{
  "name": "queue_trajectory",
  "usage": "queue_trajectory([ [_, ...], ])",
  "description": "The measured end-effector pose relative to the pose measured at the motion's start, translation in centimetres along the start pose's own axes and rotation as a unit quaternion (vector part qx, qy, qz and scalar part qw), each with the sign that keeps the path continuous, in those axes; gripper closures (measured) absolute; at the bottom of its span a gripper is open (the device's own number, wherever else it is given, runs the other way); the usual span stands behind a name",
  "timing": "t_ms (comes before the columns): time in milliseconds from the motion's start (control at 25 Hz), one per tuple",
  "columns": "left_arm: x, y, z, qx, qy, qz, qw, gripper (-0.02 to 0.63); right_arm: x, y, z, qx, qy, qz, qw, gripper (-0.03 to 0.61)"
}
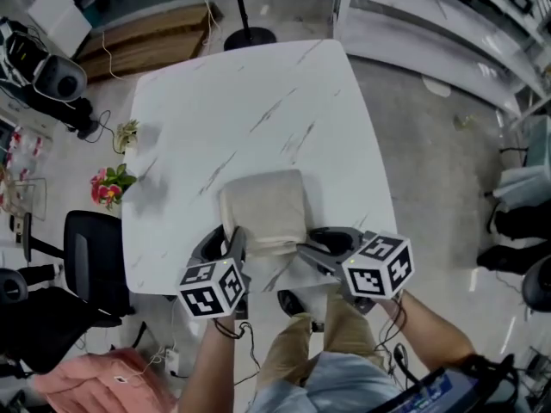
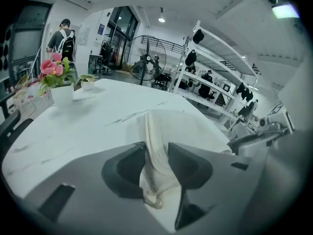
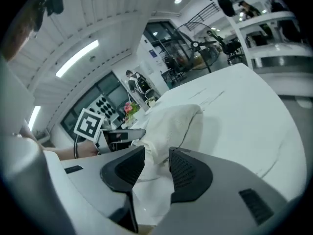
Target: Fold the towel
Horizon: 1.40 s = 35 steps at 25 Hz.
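Towel (image 1: 263,209), beige nubby terry, lies folded rectangular on marbled white table (image 1: 215,119).

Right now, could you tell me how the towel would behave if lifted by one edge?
Probably floppy: the towel bunches and sags in the left gripper. Likely light, being just folded cloth. Its nubbly weave probably grips the table rather than sliding.
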<state>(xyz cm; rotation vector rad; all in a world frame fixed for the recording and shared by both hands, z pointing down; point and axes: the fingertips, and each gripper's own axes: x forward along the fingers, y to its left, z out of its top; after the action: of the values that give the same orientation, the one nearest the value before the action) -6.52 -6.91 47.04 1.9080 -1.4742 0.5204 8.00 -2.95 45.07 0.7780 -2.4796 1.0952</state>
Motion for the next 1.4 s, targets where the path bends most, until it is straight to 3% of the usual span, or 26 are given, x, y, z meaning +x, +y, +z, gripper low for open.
queue_trajectory([
  [160, -0.3, -0.1, -0.2, 0.008, 0.003, -0.005, 1.0, 0.463, -1.1, 0.1, 0.9, 0.082, -0.031, 0.027, 0.996, 0.376],
  [280, -0.4, -0.1, -0.4, 0.012, 0.004, -0.004, 0.9999, 0.466, -0.2, 0.0, 0.5, 0.13, -0.02, 0.04, 0.991, 0.313],
  [400, -0.3, -0.2, -0.3, 0.016, 0.003, -0.006, 0.9999, 0.468, 0.8, -0.7, -0.1, 0.144, 0.007, 0.019, 0.989, 0.318],
  [480, -0.2, -0.3, -0.2, 0.016, 0.003, -0.007, 0.9998, 0.468, 1.3, -1.1, -0.7, 0.124, 0.037, -0.008, 0.992, 0.502],
  [520, -0.2, -0.3, -0.2, 0.017, 0.003, -0.007, 0.9998, 0.47, 1.4, -1.0, -0.8, 0.106, 0.048, -0.015, 0.993, 0.514],
  [720, -1.3, -1.9, 0.7, 0.004, -0.01, -0.023, 0.9997, 0.472, -0.7, 0.5, 2.9, 0.017, 0.038, -0.013, 0.999, 0.522],
  [880, -1.5, -4.3, 0.5, -0.001, -0.016, -0.044, 0.9989, 0.471, -2.5, -1.1, 3.7, -0.053, 0.044, -0.047, 0.996, 0.52],
  [1080, -0.6, -4.7, -1.9, 0.006, 0.01, -0.047, 0.9988, 0.463, -1.4, -5.5, -1.1, -0.048, 0.087, -0.073, 0.992, 0.52],
  [1400, 0.3, -3.4, -3.4, -0.018, 0.016, -0.054, 0.9983, 0.43, 0.4, -6.4, -3.2, -0.081, 0.125, -0.098, 0.984, 0.528],
])
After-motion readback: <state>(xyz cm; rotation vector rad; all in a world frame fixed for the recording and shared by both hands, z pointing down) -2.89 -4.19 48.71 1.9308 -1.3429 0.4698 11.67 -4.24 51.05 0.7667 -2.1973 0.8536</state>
